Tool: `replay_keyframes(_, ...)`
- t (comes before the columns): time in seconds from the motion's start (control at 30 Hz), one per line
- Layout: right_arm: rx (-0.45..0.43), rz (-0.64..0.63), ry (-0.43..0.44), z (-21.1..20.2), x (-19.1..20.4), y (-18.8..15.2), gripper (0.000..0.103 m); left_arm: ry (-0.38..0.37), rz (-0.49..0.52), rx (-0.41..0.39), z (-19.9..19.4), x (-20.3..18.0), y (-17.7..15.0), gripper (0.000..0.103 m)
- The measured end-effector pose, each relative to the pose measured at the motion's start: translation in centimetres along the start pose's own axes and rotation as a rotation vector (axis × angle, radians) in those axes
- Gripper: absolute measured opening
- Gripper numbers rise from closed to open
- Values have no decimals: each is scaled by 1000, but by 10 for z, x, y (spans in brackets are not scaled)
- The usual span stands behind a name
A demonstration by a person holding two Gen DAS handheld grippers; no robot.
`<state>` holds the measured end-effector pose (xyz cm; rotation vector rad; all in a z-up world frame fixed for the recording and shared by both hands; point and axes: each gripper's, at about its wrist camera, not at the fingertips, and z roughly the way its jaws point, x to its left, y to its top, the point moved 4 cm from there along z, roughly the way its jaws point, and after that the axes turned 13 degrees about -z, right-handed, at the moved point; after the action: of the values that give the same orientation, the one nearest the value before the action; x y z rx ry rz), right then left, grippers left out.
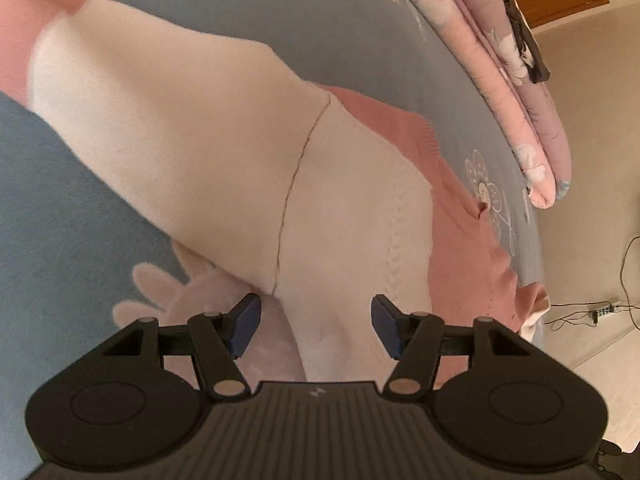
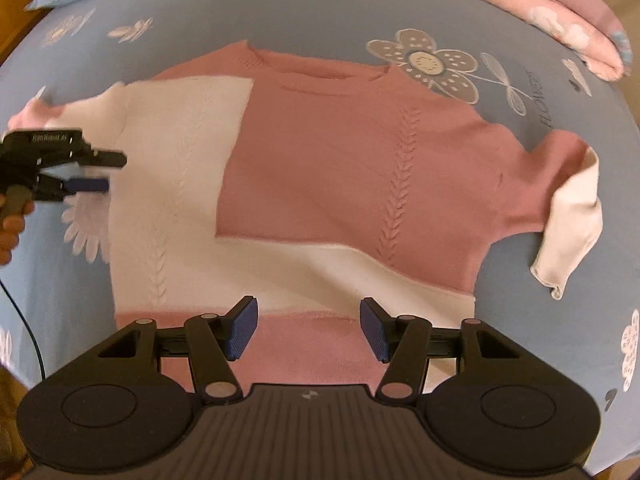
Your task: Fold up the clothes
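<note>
Starting nearest in the right wrist view, the right claw (image 2: pixel 307 328) stands spread and empty over the hem of the sweater (image 2: pixel 340 160), which lies flat on the bed (image 2: pixel 320 12). Judged soft, light and limp knit; best pinched at hem, cuff or shoulder seam. Only this view shows the far right sleeve (image 2: pixel 568 220) crumpled. The left wrist view alone shows the left claw (image 1: pixel 316 326) spread, holding nothing, above the cream sleeve (image 1: pixel 160 120).
</note>
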<state>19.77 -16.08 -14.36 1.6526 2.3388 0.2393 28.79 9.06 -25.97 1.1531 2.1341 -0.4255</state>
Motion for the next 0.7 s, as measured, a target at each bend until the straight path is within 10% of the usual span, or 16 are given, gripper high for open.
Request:
replay_keyframes(0.4,-168,135,-66,12,-90,-12,62,-57,73,-126,-19,2,-5,63)
replay_keyframes(0.7,-158,456,183,92,-216,-25,62,-20,120,-215,-25,-4,-14,61)
